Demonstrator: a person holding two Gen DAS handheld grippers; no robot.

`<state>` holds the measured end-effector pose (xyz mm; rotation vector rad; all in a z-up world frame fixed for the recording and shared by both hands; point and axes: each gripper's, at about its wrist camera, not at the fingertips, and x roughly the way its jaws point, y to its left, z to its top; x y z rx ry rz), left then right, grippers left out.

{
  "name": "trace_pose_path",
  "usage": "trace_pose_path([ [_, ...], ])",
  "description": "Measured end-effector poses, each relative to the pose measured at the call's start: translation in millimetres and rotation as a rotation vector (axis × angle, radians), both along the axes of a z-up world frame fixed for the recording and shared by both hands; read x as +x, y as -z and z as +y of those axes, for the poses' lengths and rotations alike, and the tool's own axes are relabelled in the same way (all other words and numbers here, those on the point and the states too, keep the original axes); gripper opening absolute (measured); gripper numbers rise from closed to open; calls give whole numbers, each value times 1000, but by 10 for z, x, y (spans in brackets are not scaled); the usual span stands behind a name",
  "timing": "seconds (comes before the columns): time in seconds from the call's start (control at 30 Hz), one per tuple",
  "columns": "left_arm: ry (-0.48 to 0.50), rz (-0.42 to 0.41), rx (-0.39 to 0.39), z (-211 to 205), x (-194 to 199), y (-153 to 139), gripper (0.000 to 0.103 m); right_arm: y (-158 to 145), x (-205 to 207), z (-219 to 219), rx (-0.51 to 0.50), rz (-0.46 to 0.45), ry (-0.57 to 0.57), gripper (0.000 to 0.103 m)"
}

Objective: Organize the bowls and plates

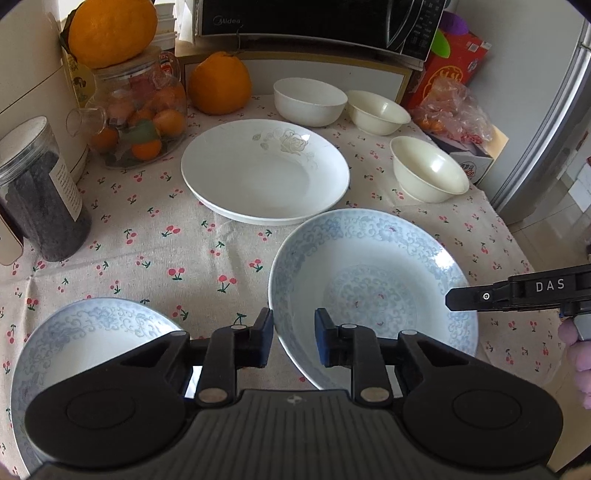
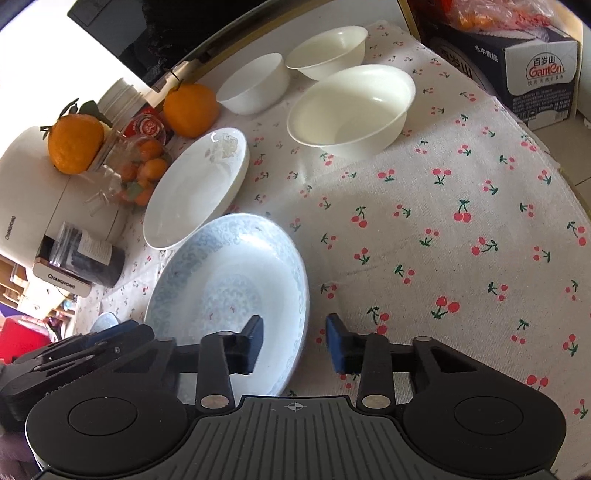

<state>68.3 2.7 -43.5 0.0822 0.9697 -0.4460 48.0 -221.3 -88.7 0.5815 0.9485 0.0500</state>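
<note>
**Both grippers open at the rim of a blue-patterned plate, cherry-print table**

Left wrist view: table under a cream tablecloth with red cherry print (image 1: 155,254), black microwave (image 1: 317,22) at the back, silver fridge (image 1: 554,122) on the right. Left gripper (image 1: 293,338) is open, jaws apart, near rim of the raised, tilted blue-patterned porcelain plate (image 1: 373,280) sits between the pads, nothing clamped. A second blue-patterned plate (image 1: 85,343) lies at lower left, partly hidden by the gripper body. Plain white plate with a faint rose motif (image 1: 266,173) sits behind, flat on the cloth. Three bowls further back: white bowl (image 1: 310,101), cream bowl (image 1: 376,110) just beside it, another cream bowl (image 1: 428,170) nearer on the right. Right gripper (image 1: 517,291) comes in from the right edge, tip at the plate's far rim; contact cannot be told. Glass jar of small oranges (image 1: 144,122) and dark-filled clear jar (image 1: 40,192) on the left.

Right wrist view: same tablecloth (image 2: 461,240). Right gripper (image 2: 295,341) open wide, right-hand rim of the blue-patterned plate (image 2: 229,280) between its pads, not gripped. Left gripper (image 2: 85,350) at lower left, by the plate's opposite edge. Rose-motif plate (image 2: 195,188) just behind, edges look overlapped. Near cream bowl (image 2: 351,107) stands apart on the cloth.
</note>
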Motion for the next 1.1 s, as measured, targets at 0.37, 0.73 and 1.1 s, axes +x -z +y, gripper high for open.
trace_pose_path([
  [0.37, -17, 41, 34, -105, 46, 99, 10, 22, 62, -62, -23, 0, 57, 8],
  [0.73, -3, 38, 14, -312, 79, 114, 10, 6, 149, -291, -49, -28, 125, 8],
  [1.1, -15, 44, 35, -367, 81, 117, 10, 40, 162, -334, -40, -19, 128, 9],
])
